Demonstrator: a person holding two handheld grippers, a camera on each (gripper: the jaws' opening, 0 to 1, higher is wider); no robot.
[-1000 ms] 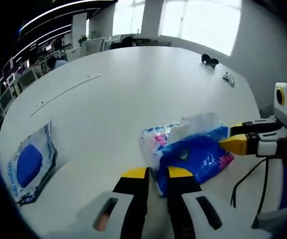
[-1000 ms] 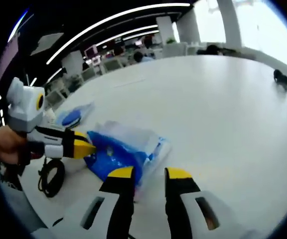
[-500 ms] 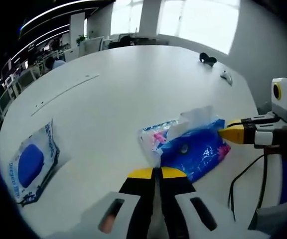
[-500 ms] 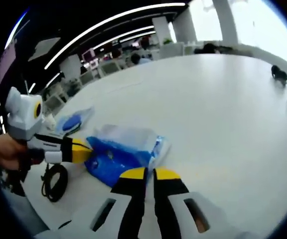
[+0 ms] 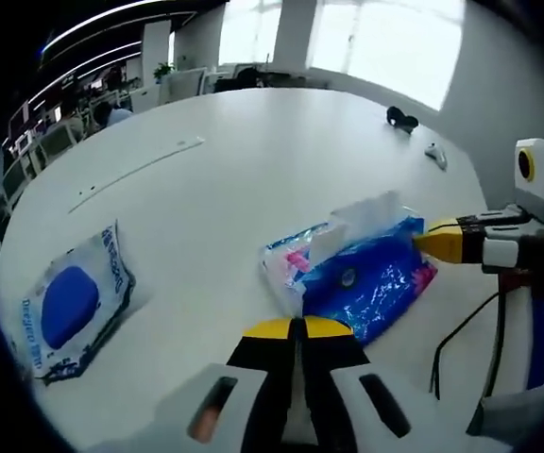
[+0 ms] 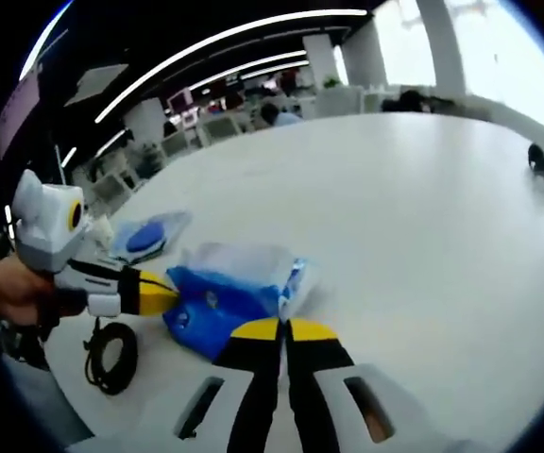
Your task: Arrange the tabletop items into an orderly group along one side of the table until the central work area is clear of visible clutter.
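A blue tissue pack (image 5: 362,278) with a clear plastic end lies on the white table (image 5: 215,170). My left gripper (image 5: 296,326) is shut on its near corner. My right gripper (image 5: 430,243) comes in from the right, shut on the pack's far edge. In the right gripper view the same pack (image 6: 225,293) sits just past my right gripper (image 6: 283,330), whose jaws are pressed together at the pack's edge. My left gripper (image 6: 168,294), held by a hand, pinches the pack's left end.
A white packet of wipes with a blue oval (image 5: 69,307) lies to the left, seen again as the wipes packet (image 6: 144,236). A black cable coil (image 6: 111,359) rests near the table edge. A small black object (image 5: 402,117) and a white mouse (image 5: 434,153) sit far off.
Both grippers were open around the pack's edges a second ago and have since shut on it. The pack has barely shifted.
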